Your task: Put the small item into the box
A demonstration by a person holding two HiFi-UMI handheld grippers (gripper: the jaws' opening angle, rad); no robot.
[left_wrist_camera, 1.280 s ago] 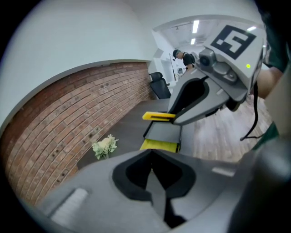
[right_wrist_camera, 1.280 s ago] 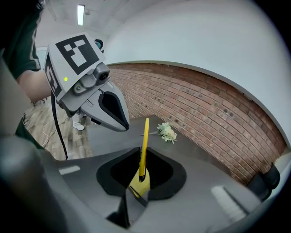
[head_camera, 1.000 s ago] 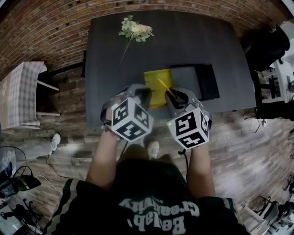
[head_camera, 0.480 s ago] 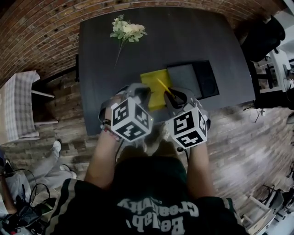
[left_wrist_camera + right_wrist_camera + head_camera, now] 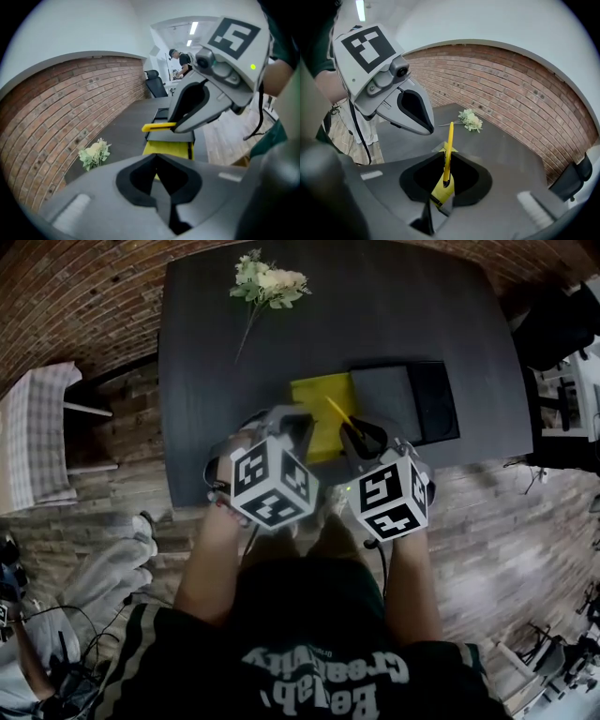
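A thin yellow pen [image 5: 337, 414] juts up and forward out of my right gripper [image 5: 351, 434], which is shut on its lower end; in the right gripper view the pen [image 5: 449, 150] stands nearly upright between the jaws. Just below its tip, near the table's front edge, lies a flat yellow box [image 5: 322, 407] with a dark open box [image 5: 405, 401] against its right side. My left gripper [image 5: 292, 427] hovers beside the right one, over the yellow box's near left corner. Its jaws meet with nothing between them [image 5: 158, 164].
A bunch of pale flowers [image 5: 266, 283] lies at the far left of the dark table [image 5: 216, 381]. A brick wall runs behind the table. A checked chair [image 5: 37, 432] stands on the floor to the left, and black office chairs [image 5: 562, 324] to the right.
Both grippers have sunk a little toward the table's front edge and the boxes. The pen stays gripped in the right gripper. The left jaws remain together.
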